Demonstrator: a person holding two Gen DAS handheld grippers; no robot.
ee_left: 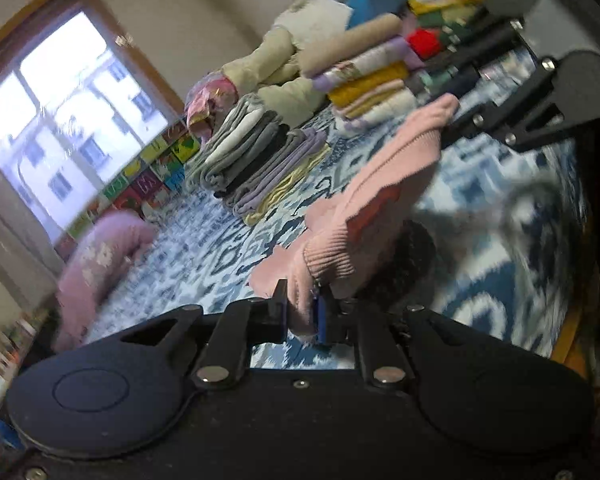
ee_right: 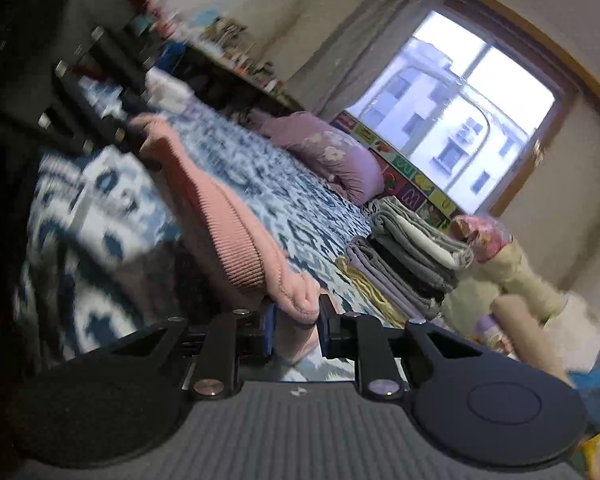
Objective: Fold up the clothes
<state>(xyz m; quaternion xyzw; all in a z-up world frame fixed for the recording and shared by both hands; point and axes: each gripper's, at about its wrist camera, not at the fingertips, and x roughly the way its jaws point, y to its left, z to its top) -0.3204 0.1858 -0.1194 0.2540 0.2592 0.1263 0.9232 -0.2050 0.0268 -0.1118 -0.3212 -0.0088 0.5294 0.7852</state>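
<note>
Clamping one end of a pink ribbed sweater, the left tongs pinch its fabric between both fingers; the right tongs grip the other end the same way. It hangs stretched between them above the blue patterned bedspread. Beyond lie a grey folded stack and a pink pillow near the window.
</note>
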